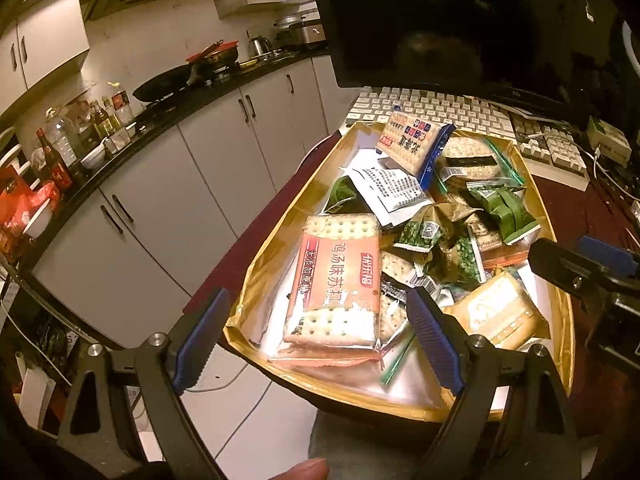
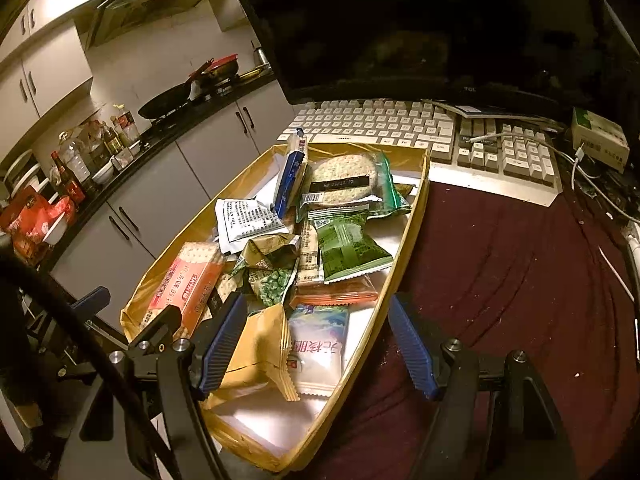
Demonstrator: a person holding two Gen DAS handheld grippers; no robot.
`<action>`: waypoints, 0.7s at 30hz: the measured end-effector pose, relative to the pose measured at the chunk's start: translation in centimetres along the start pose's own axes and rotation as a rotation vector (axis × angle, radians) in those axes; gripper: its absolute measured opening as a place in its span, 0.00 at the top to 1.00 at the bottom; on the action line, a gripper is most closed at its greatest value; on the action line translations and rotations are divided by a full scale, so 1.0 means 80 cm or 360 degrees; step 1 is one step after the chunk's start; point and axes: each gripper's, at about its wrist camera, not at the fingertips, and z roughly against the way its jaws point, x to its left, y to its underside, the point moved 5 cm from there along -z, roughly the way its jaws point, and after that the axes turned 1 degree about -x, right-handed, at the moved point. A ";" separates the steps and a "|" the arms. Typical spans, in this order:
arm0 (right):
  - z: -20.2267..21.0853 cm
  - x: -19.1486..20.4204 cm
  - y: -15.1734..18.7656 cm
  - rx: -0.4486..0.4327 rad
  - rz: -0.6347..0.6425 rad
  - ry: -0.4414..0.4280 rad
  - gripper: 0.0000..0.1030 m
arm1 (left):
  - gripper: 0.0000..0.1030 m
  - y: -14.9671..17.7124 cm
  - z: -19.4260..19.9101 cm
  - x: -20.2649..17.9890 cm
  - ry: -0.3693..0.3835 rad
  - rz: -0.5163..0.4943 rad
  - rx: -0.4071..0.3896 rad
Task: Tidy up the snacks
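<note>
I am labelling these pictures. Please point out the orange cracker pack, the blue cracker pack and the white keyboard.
orange cracker pack (image 1: 336, 276): left wrist view, middle of its printed label.
blue cracker pack (image 1: 414, 140): left wrist view, its pale front face.
white keyboard (image 2: 372, 122): right wrist view, middle rows of keys.

A gold-walled, white-floored snack tray (image 1: 562, 320) sits on a maroon tablecloth (image 2: 500, 260). The soda cracker pack (image 1: 340, 276) is salmon-orange, the pea packets (image 2: 348, 248) green, the keyboard (image 2: 380, 120) white, the finger pads (image 1: 200, 340) ribbed blue.
</note>
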 end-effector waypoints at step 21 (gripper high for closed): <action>0.004 0.006 0.003 -0.0029 0.0019 0.0073 0.29 | 0.13 0.003 -0.008 0.014 -0.0002 0.0037 0.0035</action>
